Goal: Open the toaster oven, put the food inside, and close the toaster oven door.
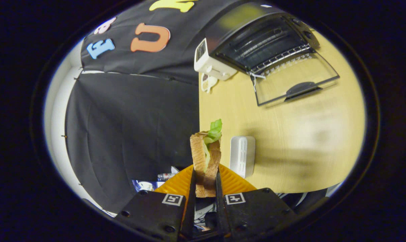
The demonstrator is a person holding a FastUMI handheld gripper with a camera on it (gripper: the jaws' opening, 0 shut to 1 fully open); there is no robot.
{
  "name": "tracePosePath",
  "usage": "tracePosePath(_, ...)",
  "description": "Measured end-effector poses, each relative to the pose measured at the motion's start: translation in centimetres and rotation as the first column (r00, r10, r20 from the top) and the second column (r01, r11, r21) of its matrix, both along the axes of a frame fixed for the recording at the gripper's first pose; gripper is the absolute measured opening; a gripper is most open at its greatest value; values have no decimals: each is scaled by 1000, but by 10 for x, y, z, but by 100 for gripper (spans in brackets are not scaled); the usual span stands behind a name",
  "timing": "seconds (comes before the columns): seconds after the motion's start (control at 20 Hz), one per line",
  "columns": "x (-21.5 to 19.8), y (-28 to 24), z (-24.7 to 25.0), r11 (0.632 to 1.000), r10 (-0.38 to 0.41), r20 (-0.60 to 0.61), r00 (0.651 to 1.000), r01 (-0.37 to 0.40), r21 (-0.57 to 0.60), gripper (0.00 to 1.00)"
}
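Note:
My gripper (205, 183) is shut on a sandwich (206, 158), two bread slices with green lettuce poking out of its far end. Both black fingers press on its sides, and it stands lifted above an orange ridged plate (234, 181) that lies just under the fingers. Far beyond the fingers, at the far end of the wooden table (290, 134), sits the toaster oven (256, 43). Its glass door (295, 79) is folded down flat onto the table, with the dark handle at its near edge. The wire rack and the dark inside of the oven are in plain sight.
A small white ribbed box (242, 155) lies on the table just beyond the plate, beside the sandwich. A white tag or plug (208, 82) hangs at the oven's near corner. The table's edge runs alongside the black cloth wall.

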State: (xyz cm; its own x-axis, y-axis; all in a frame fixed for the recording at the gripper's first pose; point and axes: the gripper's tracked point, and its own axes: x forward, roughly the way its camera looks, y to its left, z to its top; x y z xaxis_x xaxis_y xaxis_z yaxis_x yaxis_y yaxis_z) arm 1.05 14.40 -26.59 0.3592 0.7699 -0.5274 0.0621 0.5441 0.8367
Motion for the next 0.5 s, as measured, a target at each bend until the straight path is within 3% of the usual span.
tracePosePath(0.25, 45, -74, 25, 970, -242, 57, 969, 241, 28, 32)
tracePosePath(0.5, 98, -119, 6, 876, -469, 35, 882, 460, 143, 32)
